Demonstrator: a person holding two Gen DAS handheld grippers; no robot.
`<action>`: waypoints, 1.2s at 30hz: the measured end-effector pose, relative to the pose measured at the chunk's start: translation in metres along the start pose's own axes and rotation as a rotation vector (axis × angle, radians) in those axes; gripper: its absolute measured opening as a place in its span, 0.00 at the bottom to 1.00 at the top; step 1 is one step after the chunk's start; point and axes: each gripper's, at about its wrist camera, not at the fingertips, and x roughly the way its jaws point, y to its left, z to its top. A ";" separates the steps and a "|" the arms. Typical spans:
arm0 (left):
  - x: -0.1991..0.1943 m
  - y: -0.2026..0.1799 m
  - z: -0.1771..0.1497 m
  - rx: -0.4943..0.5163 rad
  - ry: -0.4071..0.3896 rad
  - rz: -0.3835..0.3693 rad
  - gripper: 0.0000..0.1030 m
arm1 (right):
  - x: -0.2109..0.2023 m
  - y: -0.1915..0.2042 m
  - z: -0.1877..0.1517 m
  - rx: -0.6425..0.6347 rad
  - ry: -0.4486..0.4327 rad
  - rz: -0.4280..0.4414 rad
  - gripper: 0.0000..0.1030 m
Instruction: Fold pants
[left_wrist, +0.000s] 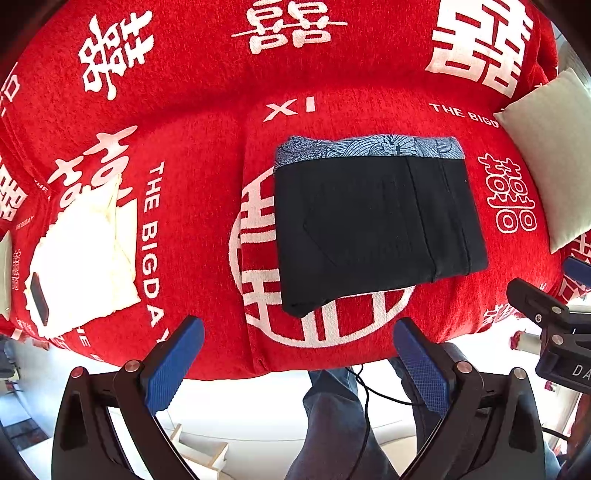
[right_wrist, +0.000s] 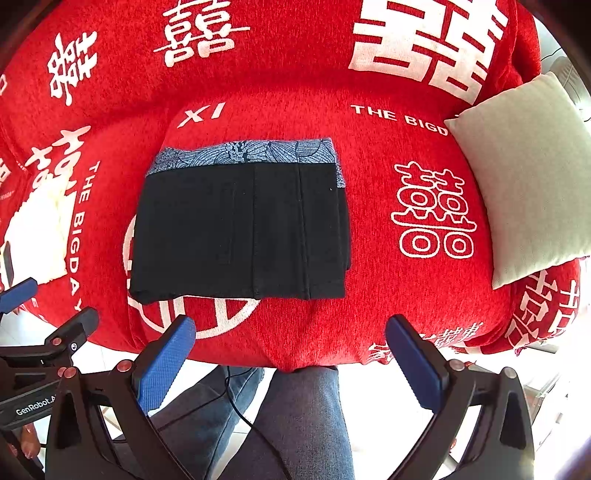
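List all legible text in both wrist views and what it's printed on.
"XI": red blanket, above the pants.
"THE BIGDAY": same blanket, vertical print left of the pants; last letters partly cut off.
"THE BIGD": blanket, cut off by the cushion.
"GenRobot.A": left gripper body, cut off.
"DA": right gripper body, cut off.
Large white Chinese characters cover the blanket; small lines near its edge are unreadable.

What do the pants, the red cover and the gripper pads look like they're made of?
Pants: dark matte woven cloth, likely cotton twill; stitched seams, a printed blue lining band at the top.
Red cover: knit or chenille-like fabric; fuzzy, flecked surface.
Pads: blue rubber or plastic, with a fine cross-hatch texture. Both grippers, left and right, are open.
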 end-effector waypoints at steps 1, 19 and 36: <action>0.000 0.000 0.000 0.002 0.000 0.001 1.00 | 0.000 0.000 -0.001 0.001 0.001 0.000 1.00; -0.003 -0.007 0.000 0.037 -0.017 0.012 1.00 | 0.002 -0.001 -0.002 0.001 0.006 0.002 1.00; -0.002 -0.013 -0.001 0.060 -0.016 0.016 1.00 | 0.005 0.001 -0.002 -0.004 0.009 0.002 1.00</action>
